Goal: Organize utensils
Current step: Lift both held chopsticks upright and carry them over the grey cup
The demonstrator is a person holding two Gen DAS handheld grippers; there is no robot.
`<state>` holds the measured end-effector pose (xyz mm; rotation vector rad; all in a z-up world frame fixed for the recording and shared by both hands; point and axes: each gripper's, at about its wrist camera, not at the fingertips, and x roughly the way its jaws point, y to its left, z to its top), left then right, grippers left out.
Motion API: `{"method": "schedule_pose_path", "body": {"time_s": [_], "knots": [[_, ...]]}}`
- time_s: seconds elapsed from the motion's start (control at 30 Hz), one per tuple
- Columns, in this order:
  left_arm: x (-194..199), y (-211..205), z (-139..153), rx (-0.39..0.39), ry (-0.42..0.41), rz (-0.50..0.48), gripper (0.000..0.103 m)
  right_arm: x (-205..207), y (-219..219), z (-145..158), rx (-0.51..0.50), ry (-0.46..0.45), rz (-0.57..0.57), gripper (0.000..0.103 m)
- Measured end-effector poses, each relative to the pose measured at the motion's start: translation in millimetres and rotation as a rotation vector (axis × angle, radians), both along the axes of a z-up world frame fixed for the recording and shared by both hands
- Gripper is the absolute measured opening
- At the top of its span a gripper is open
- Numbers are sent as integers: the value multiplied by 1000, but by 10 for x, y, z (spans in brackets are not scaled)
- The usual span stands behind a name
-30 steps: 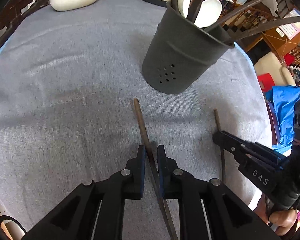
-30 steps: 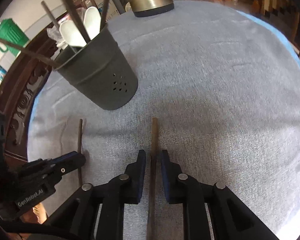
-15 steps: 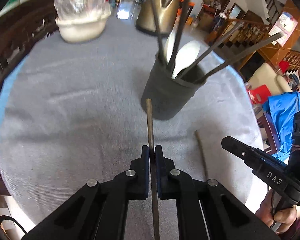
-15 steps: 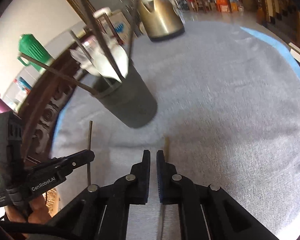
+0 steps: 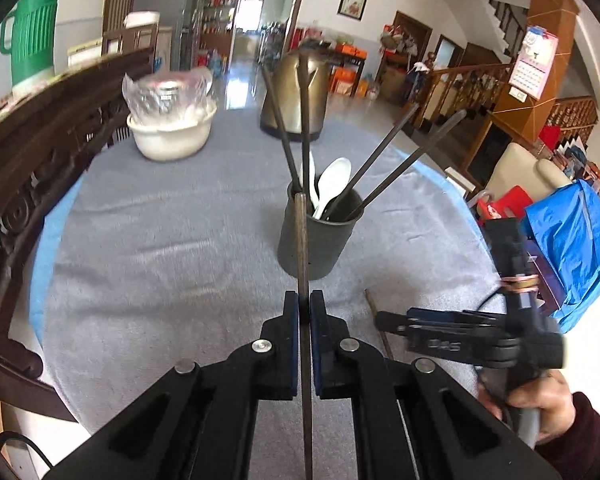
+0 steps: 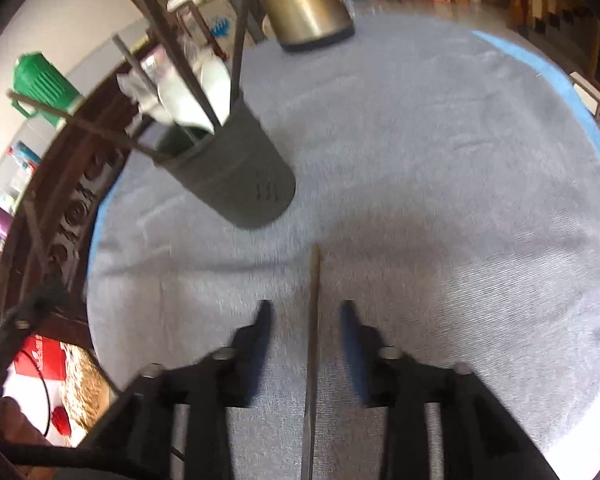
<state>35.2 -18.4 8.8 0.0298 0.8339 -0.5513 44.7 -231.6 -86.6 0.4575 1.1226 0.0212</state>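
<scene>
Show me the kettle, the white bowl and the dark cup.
Kettle [image 5: 290, 96]: left wrist view, its brass body.
White bowl [image 5: 172, 138]: left wrist view, its side wall.
Dark cup [image 5: 328, 244]: left wrist view, its front wall.

Far across the grey tablecloth [image 5: 148, 264] we see a white bowl [image 5: 171, 141] with clear plastic bunched over it, and to its right a brass-coloured kettle [image 5: 296, 96] — both near the far edge. Off to the left stands a green bin [image 5: 32, 28]; at right — a blue bag [image 5: 576, 248].
</scene>
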Motion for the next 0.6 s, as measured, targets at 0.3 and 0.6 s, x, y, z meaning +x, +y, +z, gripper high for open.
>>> {"method": "schedule_pose_path", "body": {"time_s": [0.3,0.6], "knots": [[-41,30,35,13,-66,-2,6,178,320,-266,-197,74,57,16],[-102,-20,85,63,-95,15,6,54,246,-209,-174,35,46,6]]}}
